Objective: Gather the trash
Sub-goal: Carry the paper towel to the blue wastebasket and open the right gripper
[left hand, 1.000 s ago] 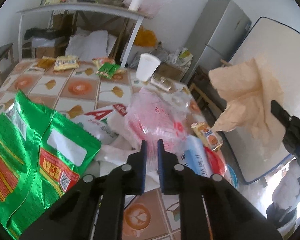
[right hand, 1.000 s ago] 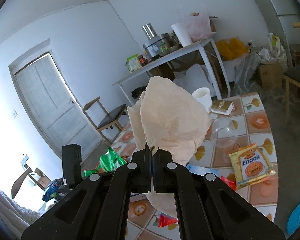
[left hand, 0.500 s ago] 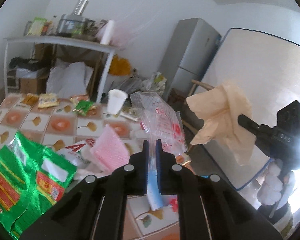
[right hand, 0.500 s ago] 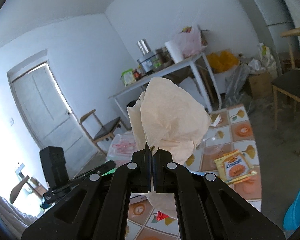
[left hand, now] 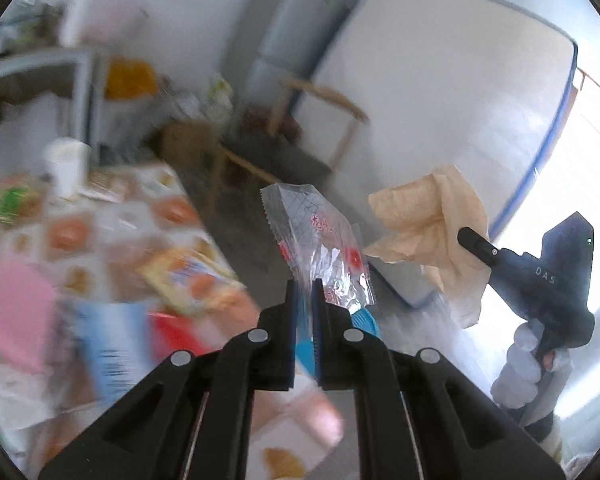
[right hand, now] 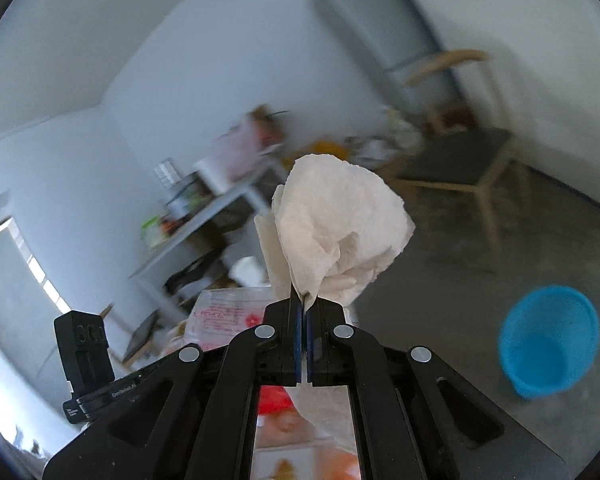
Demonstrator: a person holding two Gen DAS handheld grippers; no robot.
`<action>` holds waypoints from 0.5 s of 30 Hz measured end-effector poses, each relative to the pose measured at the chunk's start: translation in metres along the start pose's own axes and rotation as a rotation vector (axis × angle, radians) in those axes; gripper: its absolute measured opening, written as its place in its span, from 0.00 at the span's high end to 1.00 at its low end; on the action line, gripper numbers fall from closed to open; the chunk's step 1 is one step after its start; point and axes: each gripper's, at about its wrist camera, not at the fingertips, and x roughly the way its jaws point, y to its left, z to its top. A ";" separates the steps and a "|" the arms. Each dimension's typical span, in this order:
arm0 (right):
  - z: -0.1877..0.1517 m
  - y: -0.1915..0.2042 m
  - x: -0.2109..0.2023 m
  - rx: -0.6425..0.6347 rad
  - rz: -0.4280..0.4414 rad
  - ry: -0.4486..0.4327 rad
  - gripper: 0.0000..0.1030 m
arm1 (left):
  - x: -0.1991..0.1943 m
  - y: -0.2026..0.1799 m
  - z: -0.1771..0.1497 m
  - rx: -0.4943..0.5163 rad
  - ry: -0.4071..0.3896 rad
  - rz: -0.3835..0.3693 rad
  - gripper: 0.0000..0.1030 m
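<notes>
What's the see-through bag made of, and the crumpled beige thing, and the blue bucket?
The bag looks like thin glossy plastic: clear, crinkled, shiny, with red print. The beige thing looks like soft matte tissue paper, with its crumpled folds and ragged edges. The bucket is probably smooth moulded plastic, though it is blurred.

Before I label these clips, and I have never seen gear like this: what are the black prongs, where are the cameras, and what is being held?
A person holds two hand tools, each with a camera looking along its two fingers. In the left view, the left claw pinches a clear plastic wrapper; blurred snack packets lie on the patterned table. The right claw grips a crumpled paper napkin, also seen from the left camera. A blue bucket stands on the floor, likely for trash.
</notes>
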 end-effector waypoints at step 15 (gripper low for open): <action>-0.007 -0.209 0.066 0.380 -0.245 0.133 1.00 | 0.265 -0.094 -0.026 0.048 0.405 0.012 0.93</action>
